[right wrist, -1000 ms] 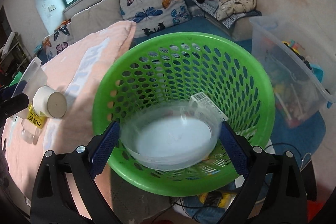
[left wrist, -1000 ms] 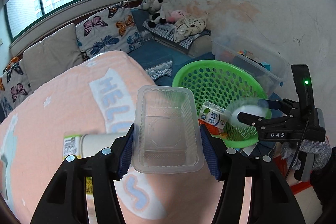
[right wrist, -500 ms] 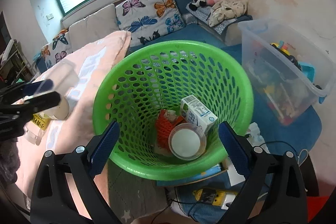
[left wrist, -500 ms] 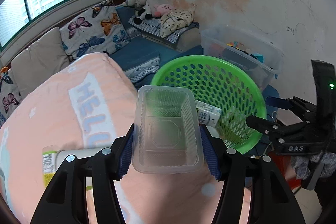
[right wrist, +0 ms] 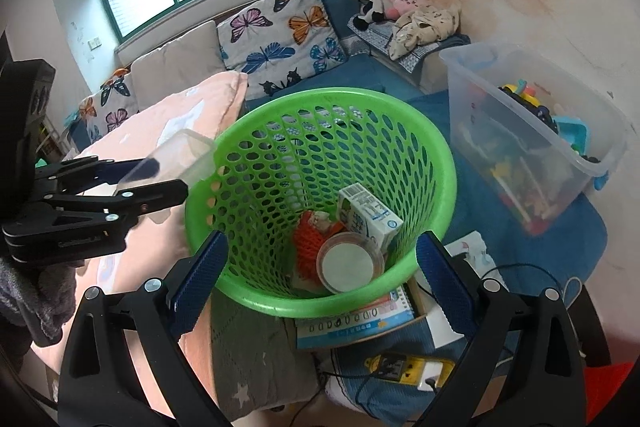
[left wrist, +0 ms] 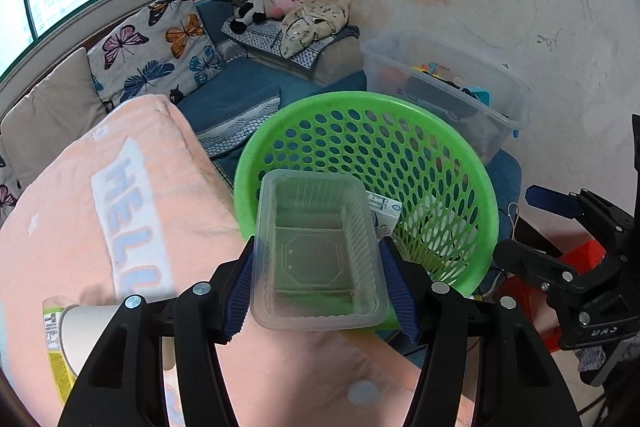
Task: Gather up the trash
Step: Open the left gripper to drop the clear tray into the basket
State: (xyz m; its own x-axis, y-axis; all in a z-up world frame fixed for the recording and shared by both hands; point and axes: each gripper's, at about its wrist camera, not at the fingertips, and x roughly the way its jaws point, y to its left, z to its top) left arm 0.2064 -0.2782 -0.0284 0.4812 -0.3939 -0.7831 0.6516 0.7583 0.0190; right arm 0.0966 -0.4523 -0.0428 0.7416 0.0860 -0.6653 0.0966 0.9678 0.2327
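Note:
A clear rectangular plastic tray (left wrist: 316,251) sits between the blue pads of my left gripper (left wrist: 318,291), which is shut on its long sides. The tray hangs at the near-left rim of the green mesh basket (left wrist: 400,111). From the right wrist view, the left gripper (right wrist: 160,175) and the tray (right wrist: 188,155) are at the basket's (right wrist: 332,95) left rim. My right gripper (right wrist: 320,267) stands open and empty above the basket's near side. In the basket lie a milk carton (right wrist: 366,219), a round clear container (right wrist: 348,263) and an orange net wrapper (right wrist: 308,239).
A pink blanket (left wrist: 100,227) covers the bed left of the basket, with a yellow-labelled bottle (left wrist: 56,339) lying on it. A clear toy bin (right wrist: 532,147) stands right of the basket. A notebook (right wrist: 360,323) and a power strip (right wrist: 404,371) lie on the floor nearby.
My right gripper let go of the round container, which dropped into the basket, and then drew back and up. My left gripper carried the tray closer to the basket's rim.

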